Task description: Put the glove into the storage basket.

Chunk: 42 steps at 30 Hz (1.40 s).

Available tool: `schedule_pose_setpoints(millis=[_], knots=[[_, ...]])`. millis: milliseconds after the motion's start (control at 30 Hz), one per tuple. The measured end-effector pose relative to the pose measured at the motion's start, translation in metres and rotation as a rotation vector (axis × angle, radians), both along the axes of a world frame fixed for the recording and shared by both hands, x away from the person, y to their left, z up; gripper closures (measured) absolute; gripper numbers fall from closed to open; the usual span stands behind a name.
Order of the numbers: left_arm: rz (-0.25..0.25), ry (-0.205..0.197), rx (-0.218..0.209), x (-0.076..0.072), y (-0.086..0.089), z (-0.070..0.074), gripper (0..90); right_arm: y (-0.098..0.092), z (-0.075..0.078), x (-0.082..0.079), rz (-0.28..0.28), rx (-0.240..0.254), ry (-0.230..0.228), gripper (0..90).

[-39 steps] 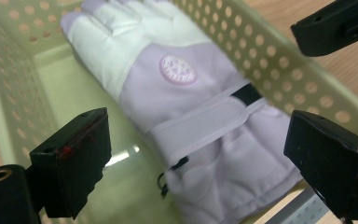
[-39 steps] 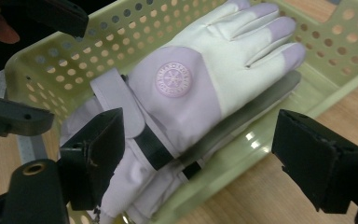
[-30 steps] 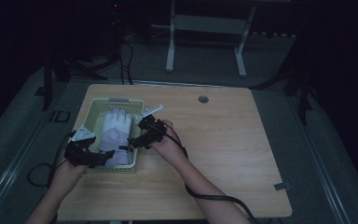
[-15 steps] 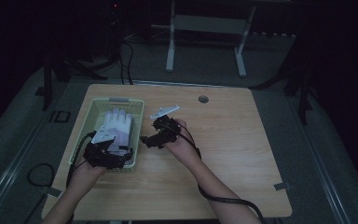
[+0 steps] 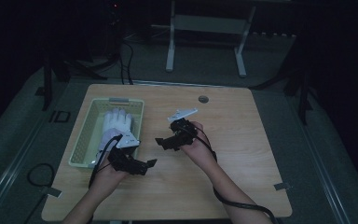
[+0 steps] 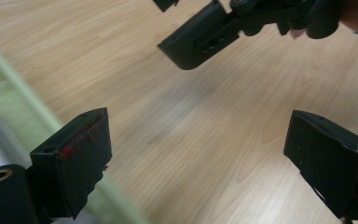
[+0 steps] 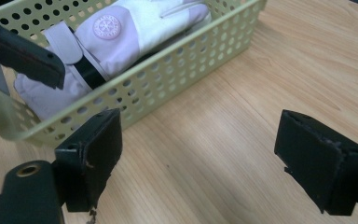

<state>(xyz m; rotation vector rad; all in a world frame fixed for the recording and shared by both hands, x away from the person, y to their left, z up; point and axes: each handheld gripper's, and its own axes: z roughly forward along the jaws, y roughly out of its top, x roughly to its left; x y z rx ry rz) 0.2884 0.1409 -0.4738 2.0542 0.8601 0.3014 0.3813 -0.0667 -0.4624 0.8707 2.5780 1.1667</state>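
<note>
Both grippers, left gripper [image 5: 152, 162] and right gripper [image 5: 159, 141], have withdrawn from the perforated pale-green basket [image 5: 85, 140], jaws spread empty over wood-grain table [image 5: 242, 140]; white glove [image 5: 115, 125] inside.

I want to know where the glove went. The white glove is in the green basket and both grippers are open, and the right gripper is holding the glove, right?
Not quite. The right gripper holds nothing: its jaws stand wide apart over bare table, as the right gripper view shows. The white glove does lie in the green basket, and the left gripper is open too.
</note>
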Motion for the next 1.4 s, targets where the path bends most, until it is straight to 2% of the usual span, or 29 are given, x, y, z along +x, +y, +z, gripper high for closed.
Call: schedule_pose_setpoints(millis=[300, 433, 533, 700, 767, 833, 933, 1100, 1167, 1300, 1400], knots=[[-0.035, 0.008, -0.019, -0.001, -0.022, -0.01, 7.5, -0.025, -0.011, -0.001, -0.035, -0.002, 0.002, 14.8], [-0.056, 0.021, -0.005, -0.002, -0.033, -0.018, 7.5, -0.033, -0.016, -0.001, -0.043, -0.004, 0.004, 14.8], [-0.056, 0.029, -0.012, -0.002, -0.039, -0.025, 7.5, -0.039, -0.021, -0.001, -0.055, -0.003, 0.001, 14.8], [-0.03, 0.033, -0.009, -0.003, -0.049, -0.039, 7.5, -0.048, -0.034, -0.002, -0.07, -0.006, 0.002, 14.9], [-0.013, -0.001, 0.011, -0.006, -0.054, -0.043, 7.5, -0.052, -0.039, -0.002, -0.075, 0.0, 0.001, 14.9], [-0.002, -0.013, 0.009, -0.008, -0.059, -0.046, 7.5, -0.057, -0.045, -0.002, -0.078, 0.01, 0.003, 14.8], [-0.007, 0.006, -0.019, -0.008, -0.064, -0.052, 7.5, -0.063, -0.053, -0.003, -0.083, 0.016, 0.006, 14.7], [-0.009, 0.031, 0.0, -0.008, -0.074, -0.064, 7.6, -0.073, -0.065, -0.004, -0.095, 0.02, 0.024, 14.7], [0.018, 0.023, 0.009, -0.008, -0.075, -0.068, 7.6, -0.077, -0.07, -0.005, -0.099, 0.026, 0.023, 14.8], [0.082, 0.029, -0.041, -0.007, -0.076, -0.076, 7.6, -0.084, -0.078, -0.006, -0.103, 0.041, 0.022, 14.8], [0.11, 0.031, -0.056, -0.005, -0.076, -0.08, 7.6, -0.088, -0.083, -0.006, -0.111, 0.043, 0.027, 14.8]])
